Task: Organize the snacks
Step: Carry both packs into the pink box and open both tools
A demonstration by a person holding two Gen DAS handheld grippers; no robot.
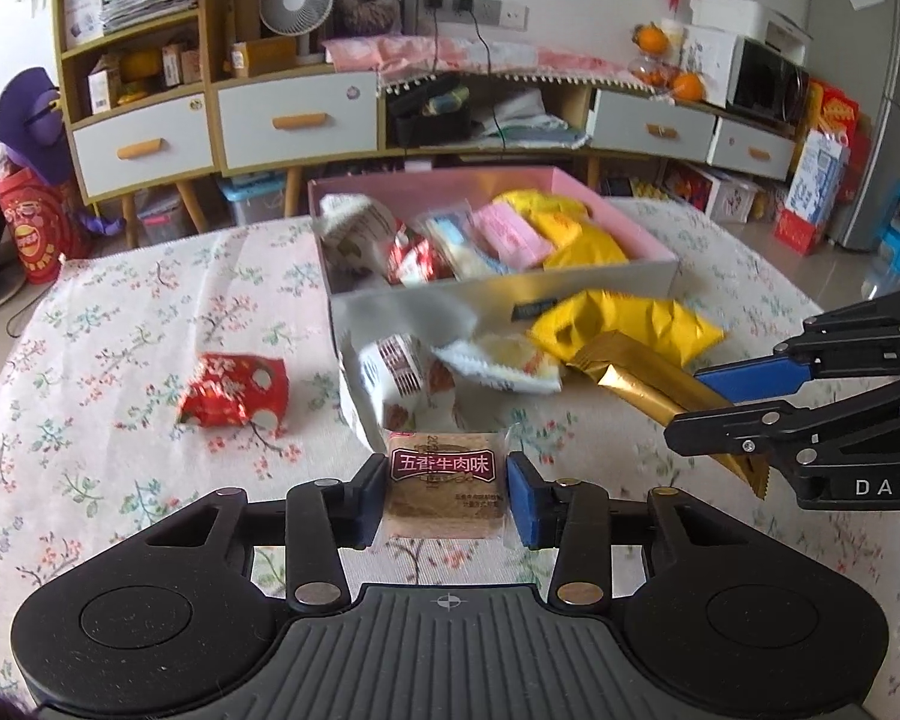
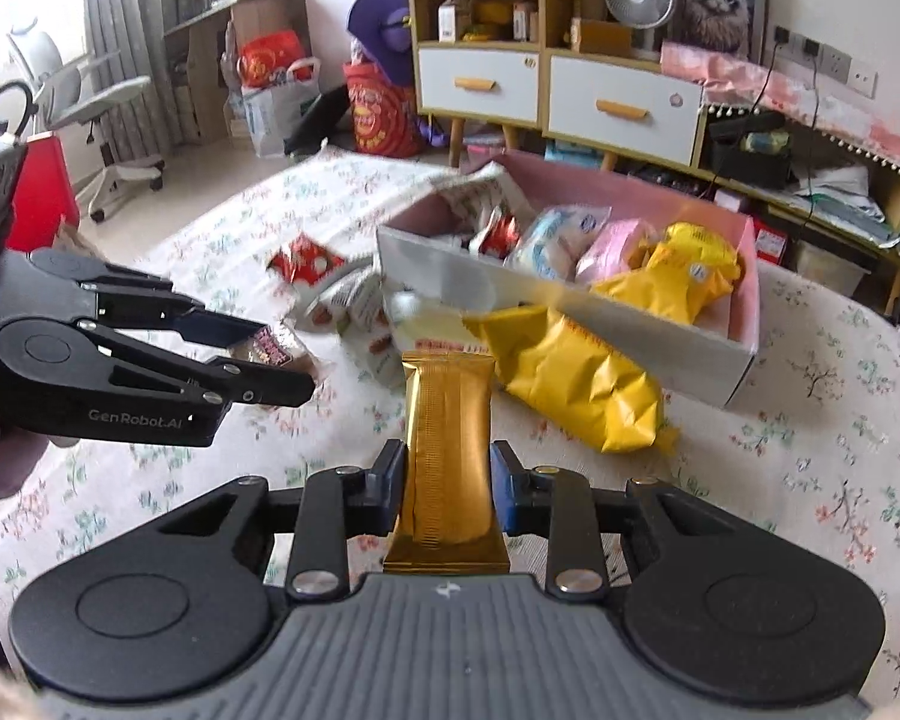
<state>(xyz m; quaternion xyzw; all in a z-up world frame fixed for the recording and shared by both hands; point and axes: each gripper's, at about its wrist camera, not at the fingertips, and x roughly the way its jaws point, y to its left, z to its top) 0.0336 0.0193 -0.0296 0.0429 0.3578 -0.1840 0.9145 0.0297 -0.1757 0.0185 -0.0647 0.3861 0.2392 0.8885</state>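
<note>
Brown square snack pack point(image 1: 445, 483) with a maroon label, Chinese print on it, clamped between the left gripper point(image 1: 447, 495) pads at bottom centre of the left wrist view, clear of the cloth. Gold foil bar point(image 2: 447, 456), long and crimped at both ends, pinched upright-ish in the right gripper point(image 2: 447, 495) at bottom centre of the right wrist view. Both jaws narrow, pads pressing the wrappers.

Pink-lined open box point(image 1: 630, 222) sits mid-frame on the floral tablecloth point(image 1: 120, 360), packed with yellow, pink, white and red packets. Loose on the cloth in front of the box: one yellow bag point(image 2: 576, 384), one red wrapper point(image 1: 234, 390) off to the left on its own, two or three white packets point(image 1: 498, 366) overlapping each other just against the box wall; exact count unclear. Yellow bag lies between the gold bar and the box.
</note>
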